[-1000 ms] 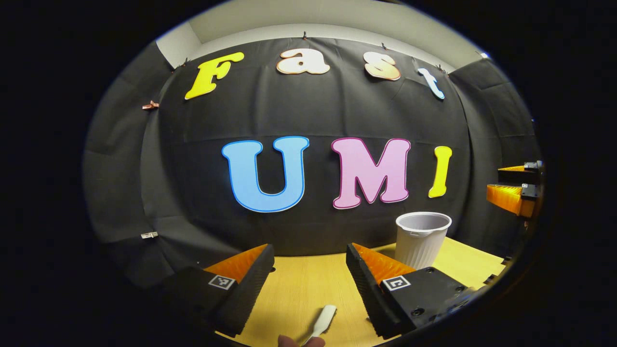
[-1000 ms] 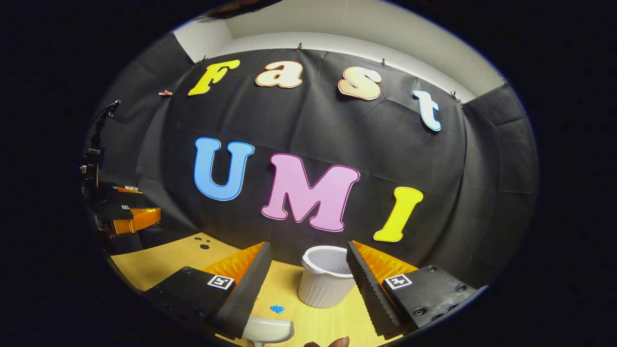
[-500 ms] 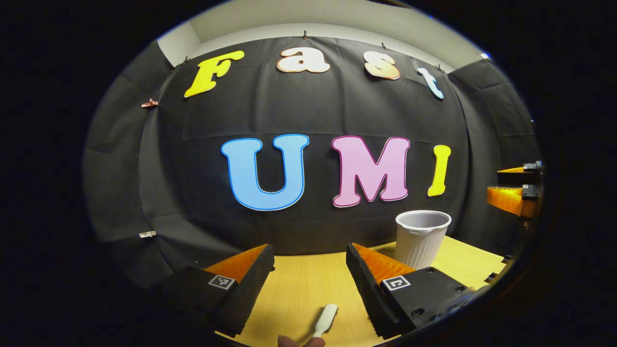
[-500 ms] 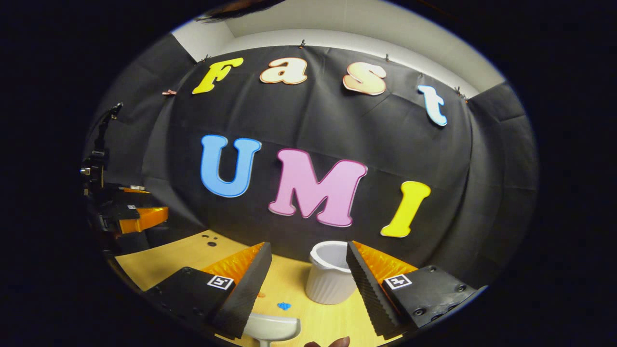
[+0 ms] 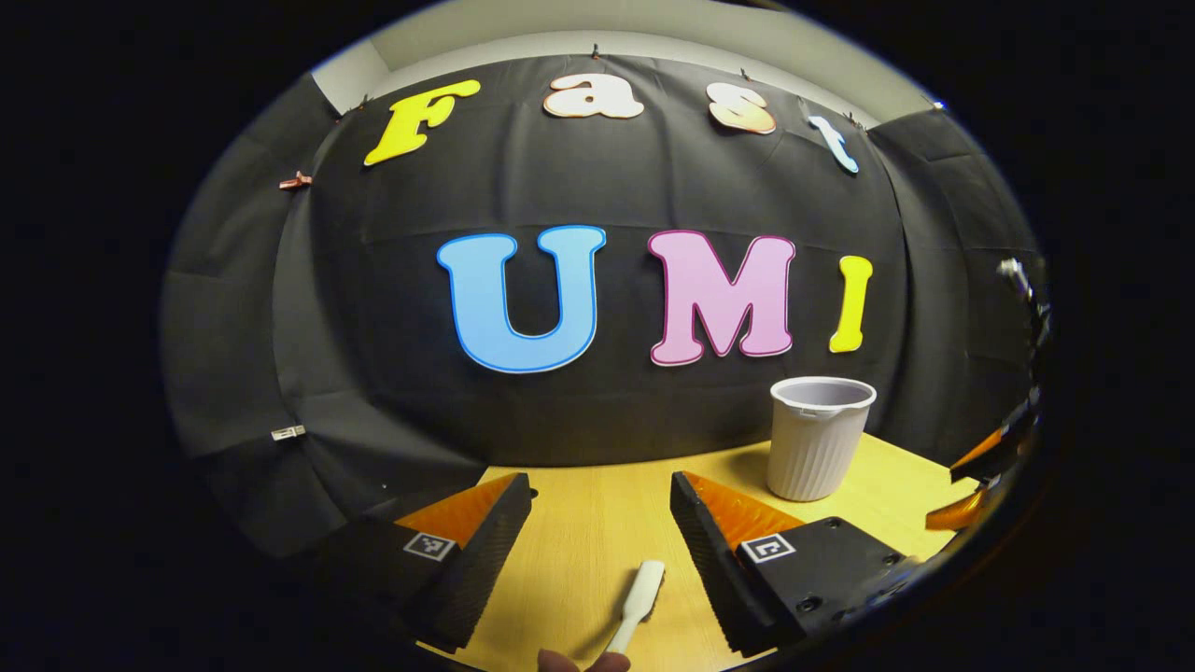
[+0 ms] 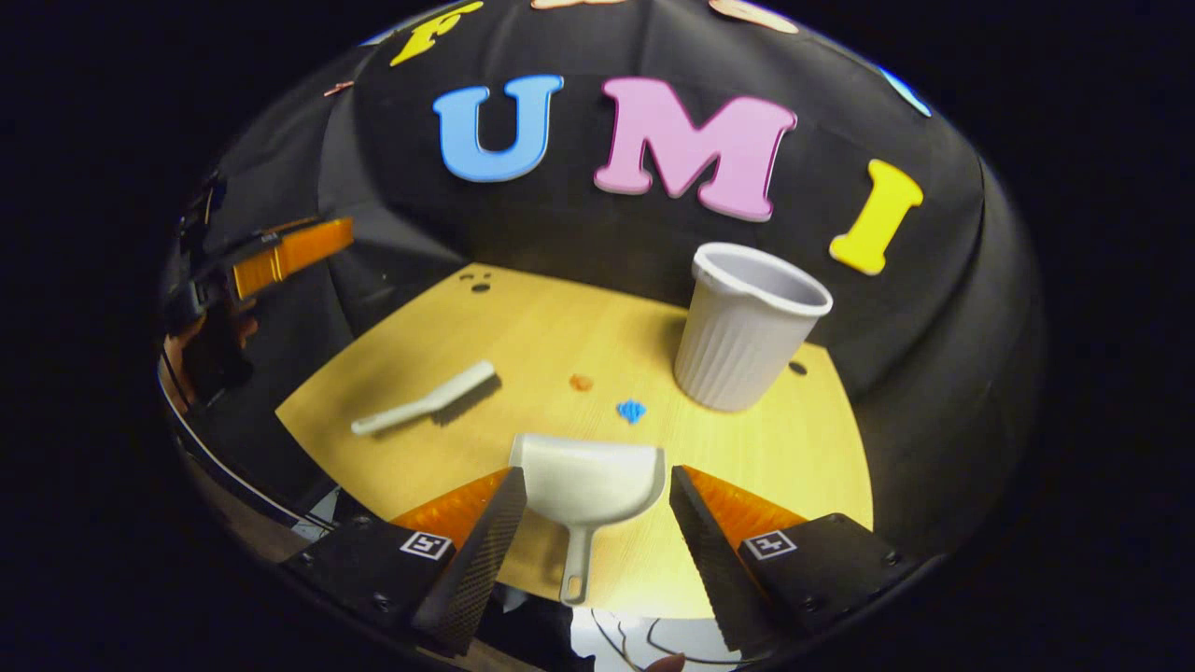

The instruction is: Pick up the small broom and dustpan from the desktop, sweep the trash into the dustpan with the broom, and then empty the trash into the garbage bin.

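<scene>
The right gripper (image 6: 590, 495) has pitched down sharply, bringing the whole desk (image 6: 523, 327) into its view; the bin (image 6: 747, 327) stands at the back. Its jaws stand wide and empty above the dustpan (image 6: 588, 485). The left gripper (image 5: 599, 509), tilted less, gapes empty over the broom (image 5: 638, 593). Trash bits (image 6: 631, 410) lie unswept; both pickups look imminent.

**Desktop surface and contents**

Light wooden desktop (image 6: 523, 327) carries a white ribbed plastic bin (image 6: 747, 327), upright at the rear right. A white dustpan (image 6: 586, 485) lies at the front edge, a white small broom (image 6: 425, 399) to its left. One orange scrap (image 6: 582, 382) and one blue scrap (image 6: 631, 410) lie between.
</scene>
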`<state>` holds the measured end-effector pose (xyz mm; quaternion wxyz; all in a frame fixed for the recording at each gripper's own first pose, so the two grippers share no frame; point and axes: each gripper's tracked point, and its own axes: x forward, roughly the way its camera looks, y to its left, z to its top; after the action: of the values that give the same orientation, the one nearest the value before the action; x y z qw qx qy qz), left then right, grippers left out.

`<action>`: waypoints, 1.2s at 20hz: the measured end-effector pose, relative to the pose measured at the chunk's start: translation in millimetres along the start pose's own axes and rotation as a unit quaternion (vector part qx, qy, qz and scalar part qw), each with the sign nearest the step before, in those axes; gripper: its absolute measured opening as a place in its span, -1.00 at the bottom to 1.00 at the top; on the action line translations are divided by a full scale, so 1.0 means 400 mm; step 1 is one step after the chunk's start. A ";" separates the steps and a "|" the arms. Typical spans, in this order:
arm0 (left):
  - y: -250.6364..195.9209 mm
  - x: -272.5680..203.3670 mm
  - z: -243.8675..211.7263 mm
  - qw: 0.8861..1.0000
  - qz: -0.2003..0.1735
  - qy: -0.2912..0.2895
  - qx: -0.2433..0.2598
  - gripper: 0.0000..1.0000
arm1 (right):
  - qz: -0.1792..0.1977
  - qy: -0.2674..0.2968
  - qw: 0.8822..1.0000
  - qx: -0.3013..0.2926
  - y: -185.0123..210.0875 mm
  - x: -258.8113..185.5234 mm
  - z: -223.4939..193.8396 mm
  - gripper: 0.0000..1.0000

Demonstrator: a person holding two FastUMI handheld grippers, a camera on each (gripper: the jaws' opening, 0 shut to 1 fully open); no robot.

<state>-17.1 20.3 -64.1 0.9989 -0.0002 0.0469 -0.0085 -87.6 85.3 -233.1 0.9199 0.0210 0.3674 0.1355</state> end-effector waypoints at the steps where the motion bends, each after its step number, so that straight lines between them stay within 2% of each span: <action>1: -0.001 -0.006 -0.007 1.000 -0.001 0.004 0.000 0.91 | 0.002 0.030 1.000 -0.002 0.000 0.028 -0.057 0.94; 4: -0.006 -0.027 -0.027 1.000 -0.004 0.009 0.003 0.91 | 0.016 0.112 0.994 0.010 0.012 0.131 -0.224 0.94; 8: 0.003 -0.054 -0.038 1.000 0.001 0.011 0.012 0.90 | 0.009 0.180 0.982 0.057 0.015 0.237 -0.344 0.92; 10: 0.007 -0.065 -0.043 1.000 0.004 0.013 0.015 0.90 | 0.000 0.196 0.978 0.074 0.015 0.283 -0.367 0.88; 12: 0.012 -0.073 -0.048 1.000 0.009 0.017 0.015 0.90 | -0.010 0.217 0.974 0.062 0.011 0.332 -0.392 0.85; 17: 0.025 -0.086 -0.059 0.999 0.022 0.023 0.020 0.87 | 0.001 0.246 0.966 0.077 0.035 0.386 -0.391 0.83; 19: 0.034 -0.090 -0.070 0.999 0.027 0.026 0.024 0.89 | -0.001 0.255 0.964 0.081 0.030 0.393 -0.384 0.72; 20: 0.037 -0.089 -0.083 0.999 0.029 0.030 0.026 0.92 | 0.000 0.258 0.963 0.078 0.027 0.398 -0.383 0.55; 22: 0.043 -0.086 -0.101 0.998 0.033 0.042 0.034 0.94 | -0.005 0.261 0.962 0.078 0.026 0.396 -0.374 -0.25; 23: 0.044 -0.082 -0.110 0.998 0.034 0.047 0.038 1.00 | -0.004 0.250 0.965 0.076 0.026 0.407 -0.372 -0.25; 24: 0.045 -0.075 -0.126 0.997 0.033 0.056 0.040 0.94 | -0.002 0.246 0.966 0.078 0.026 0.406 -0.372 -0.26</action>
<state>-51.5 38.8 -111.6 0.9936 0.0420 0.1026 0.0224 -78.8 129.1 -448.9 0.7968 0.0580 0.5921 0.1057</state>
